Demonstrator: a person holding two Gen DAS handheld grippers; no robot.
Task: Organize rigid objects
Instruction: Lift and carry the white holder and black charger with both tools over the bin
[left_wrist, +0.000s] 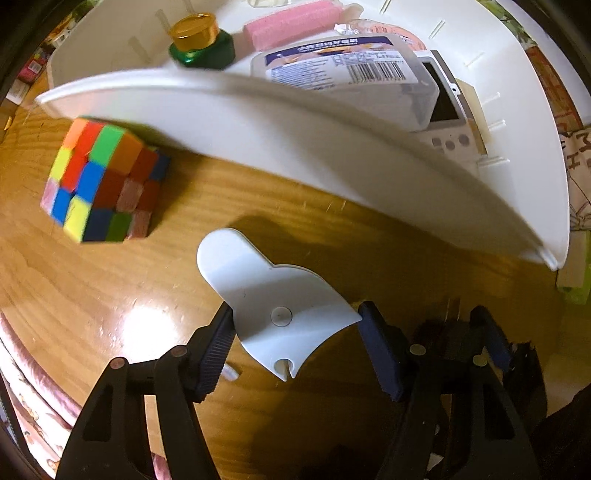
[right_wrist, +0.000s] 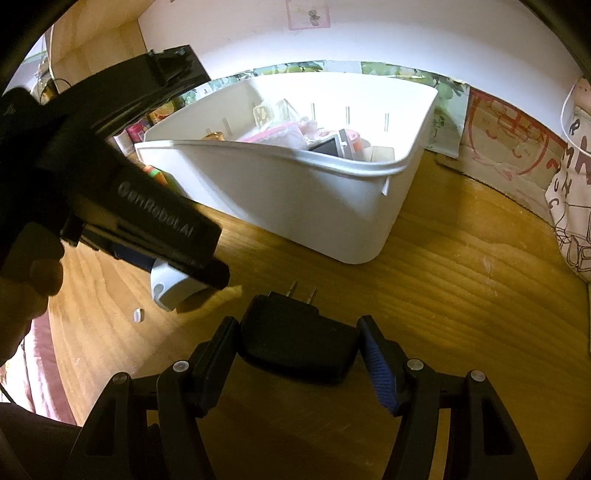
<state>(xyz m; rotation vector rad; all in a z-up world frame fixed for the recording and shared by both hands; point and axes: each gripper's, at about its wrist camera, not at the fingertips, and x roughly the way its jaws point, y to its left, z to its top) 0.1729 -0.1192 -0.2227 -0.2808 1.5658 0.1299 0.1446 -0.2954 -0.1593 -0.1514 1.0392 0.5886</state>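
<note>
I see the wooden tabletop (right_wrist: 461, 280) filling both views, and on it the white bin (right_wrist: 295, 206), the biggest thing here, standing against the back wall. Inside it I can make out a clear plastic box with a barcode label (left_wrist: 347, 74), a white handheld device with a screen (left_wrist: 448, 110), a pink foam block (left_wrist: 291, 22) and a green jar with a gold lid (left_wrist: 199, 40). Outside the bin, just beside its near wall, sits a colourful puzzle cube (left_wrist: 99, 181) on the wood.

My left gripper (left_wrist: 295, 332) points down at the table and is clamped at roughly half width on a flat white plastic piece (left_wrist: 273, 291) — both pads press its edges, and it hangs above the table, casting a shadow. In the right wrist view I see the same piece (right_wrist: 170, 291) peeking out beneath the left gripper's black body, near the bin's front wall.

My right gripper (right_wrist: 299, 350) is also about half open and closed on a black plug adapter (right_wrist: 295, 343) — its two metal prongs (right_wrist: 303, 293) point toward the bin. A tiny white scrap (right_wrist: 138, 315) lies on the wood nearby.
</note>
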